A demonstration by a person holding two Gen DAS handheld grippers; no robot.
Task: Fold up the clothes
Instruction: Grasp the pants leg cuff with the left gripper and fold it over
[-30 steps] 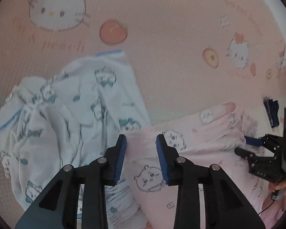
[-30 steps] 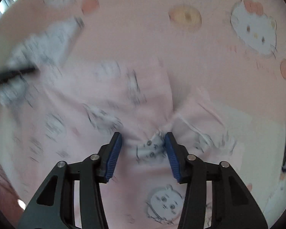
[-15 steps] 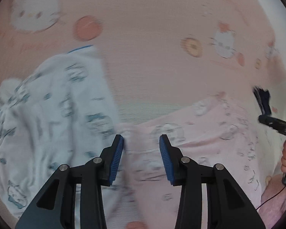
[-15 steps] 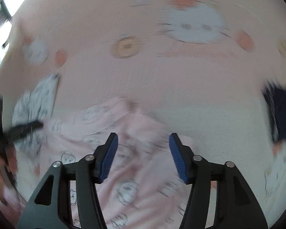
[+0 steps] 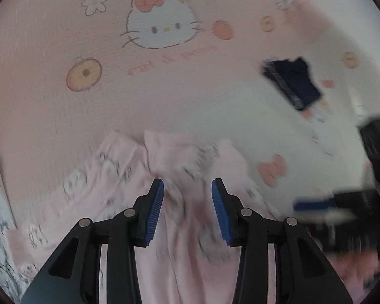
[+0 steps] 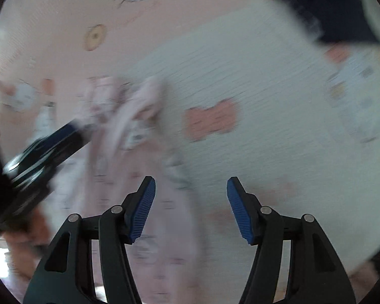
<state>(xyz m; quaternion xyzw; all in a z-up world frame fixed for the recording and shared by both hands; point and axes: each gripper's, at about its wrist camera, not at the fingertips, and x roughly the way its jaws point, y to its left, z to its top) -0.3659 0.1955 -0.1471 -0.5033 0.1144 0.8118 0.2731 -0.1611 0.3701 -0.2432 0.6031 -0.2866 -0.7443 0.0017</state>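
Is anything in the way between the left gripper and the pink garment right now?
Nothing visible. The left gripper hangs over the pink garment with open jaws; only its crumpled cloth shows between the pads. The dark folded garment lies apart, farther up the sheet.

Right claw [image 6: 190,202] hangs with its jaws apart, nothing pinched between the blue pads [image 6: 238,212]. Pink garment [image 6: 139,177] lies crumpled below and ahead-left of it on the cartoon-print bedsheet [image 6: 253,76]. Left claw [image 6: 50,141] blurs in from the left. Dark folded garment [image 6: 342,20] sits far ahead-right.
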